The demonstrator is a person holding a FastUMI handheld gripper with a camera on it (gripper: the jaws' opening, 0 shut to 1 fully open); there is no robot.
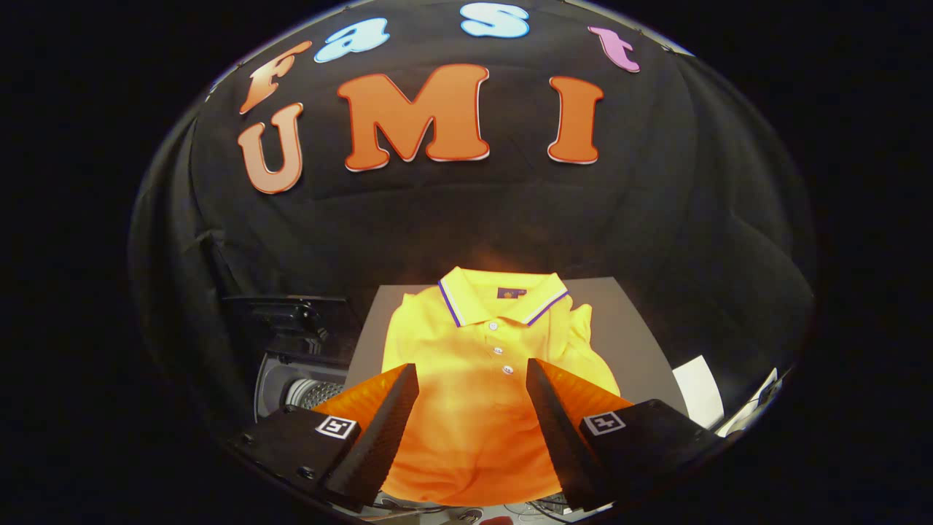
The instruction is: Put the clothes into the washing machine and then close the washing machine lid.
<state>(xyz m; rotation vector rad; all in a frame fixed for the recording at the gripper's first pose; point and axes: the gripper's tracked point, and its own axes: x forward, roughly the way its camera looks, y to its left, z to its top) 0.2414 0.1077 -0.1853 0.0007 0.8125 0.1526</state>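
Claw (472,375) fingers stand apart, holding nothing; the shirt (481,364) lies flat on the table (634,328) between and beyond them. Washer (306,379) sits left of the claw, lid up. Pickup step judged pending: next, lower and pinch the fabric.

No readable text, brand or number shows on the things here. The yellow polo shirt (481,364) carries a small dark label (510,293) inside its collar, too small to make out. Each side of the gripper (472,383), whose jaws stand apart over the shirt, bears a square black-and-white coded marker (335,427), a pattern and not letters.
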